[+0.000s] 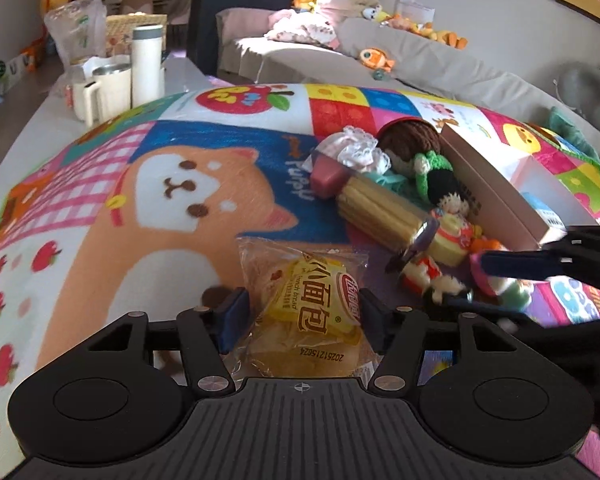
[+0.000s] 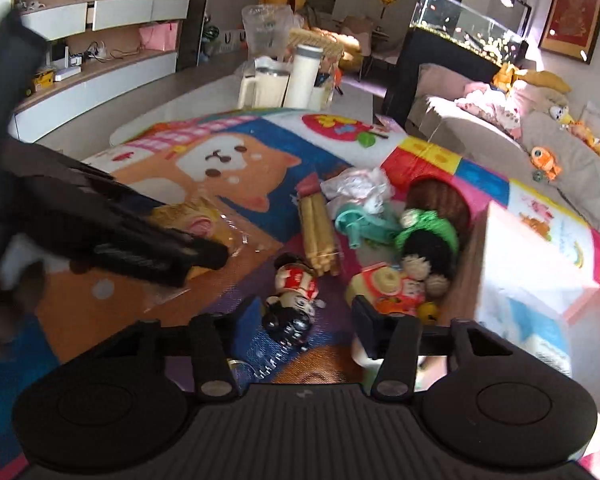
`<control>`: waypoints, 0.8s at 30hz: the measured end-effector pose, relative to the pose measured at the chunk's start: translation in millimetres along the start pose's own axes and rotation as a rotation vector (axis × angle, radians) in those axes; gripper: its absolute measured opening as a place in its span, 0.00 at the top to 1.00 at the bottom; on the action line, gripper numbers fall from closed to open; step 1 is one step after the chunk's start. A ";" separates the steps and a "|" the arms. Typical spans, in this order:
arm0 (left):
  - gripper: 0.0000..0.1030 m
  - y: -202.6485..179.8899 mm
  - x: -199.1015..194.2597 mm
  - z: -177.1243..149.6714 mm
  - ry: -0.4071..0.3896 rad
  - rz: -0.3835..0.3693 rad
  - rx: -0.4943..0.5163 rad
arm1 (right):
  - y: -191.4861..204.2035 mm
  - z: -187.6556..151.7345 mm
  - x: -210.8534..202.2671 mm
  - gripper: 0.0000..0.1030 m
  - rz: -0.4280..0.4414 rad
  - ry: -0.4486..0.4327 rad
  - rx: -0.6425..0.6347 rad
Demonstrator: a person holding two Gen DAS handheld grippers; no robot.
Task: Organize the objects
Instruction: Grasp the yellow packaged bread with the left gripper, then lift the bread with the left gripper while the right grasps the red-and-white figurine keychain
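Observation:
My left gripper (image 1: 300, 320) is open with its two pads on either side of a yellow packaged French bread (image 1: 312, 312) lying on the cartoon mat (image 1: 148, 208). My right gripper (image 2: 306, 316) is open around a small red-and-white doll figure (image 2: 294, 300); it also shows in the left wrist view (image 1: 512, 268). The left gripper shows in the right wrist view (image 2: 140, 248) over the bread (image 2: 196, 216). A pile of toys lies beside an open white box (image 2: 516, 272): a stack of yellow sticks (image 1: 380, 208), a crocheted green-and-black doll (image 1: 436, 176), a pink block (image 1: 328, 174).
A white thermos (image 1: 147, 64) and a cream jug (image 1: 106, 90) stand at the mat's far left. A grey sofa (image 1: 420, 60) with plush toys runs behind. A fish tank (image 2: 468, 28) stands at the back. White shelves (image 2: 96, 48) line the left wall.

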State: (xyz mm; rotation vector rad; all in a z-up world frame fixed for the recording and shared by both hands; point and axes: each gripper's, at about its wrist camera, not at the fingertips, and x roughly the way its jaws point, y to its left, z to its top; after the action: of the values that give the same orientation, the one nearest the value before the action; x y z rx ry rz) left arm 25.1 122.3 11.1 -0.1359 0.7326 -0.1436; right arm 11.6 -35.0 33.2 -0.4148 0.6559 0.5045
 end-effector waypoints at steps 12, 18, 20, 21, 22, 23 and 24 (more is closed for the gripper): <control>0.39 -12.0 -39.0 -34.8 0.001 -0.011 -0.027 | 10.2 -55.3 -61.9 0.72 0.125 0.062 -0.039; 0.39 -34.0 -53.8 -52.4 0.024 -0.072 0.015 | 3.3 -104.6 -96.5 0.69 -0.135 0.085 -0.195; 0.39 -40.8 -56.9 -56.9 0.024 -0.067 0.025 | -10.9 -108.9 -102.3 0.67 -0.170 0.091 -0.119; 0.39 -42.9 -58.0 -58.4 0.023 -0.060 0.029 | -18.1 -108.6 -106.6 0.64 -0.154 0.086 -0.063; 0.39 -44.5 -59.1 -59.7 0.022 -0.053 0.032 | -23.4 -107.5 -110.6 0.61 -0.133 0.073 -0.015; 0.39 -45.2 -59.9 -60.4 0.022 -0.050 0.034 | -26.6 -106.1 -114.8 0.53 -0.110 0.054 0.030; 0.39 -45.3 -60.2 -60.7 0.022 -0.049 0.033 | -26.3 -103.8 -118.8 0.45 -0.083 0.029 0.069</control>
State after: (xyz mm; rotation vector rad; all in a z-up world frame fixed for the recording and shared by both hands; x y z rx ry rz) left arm -63.8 84.1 13.7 -0.1212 0.7490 -0.2041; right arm -103.2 -145.9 42.7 -0.3833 0.6791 0.3964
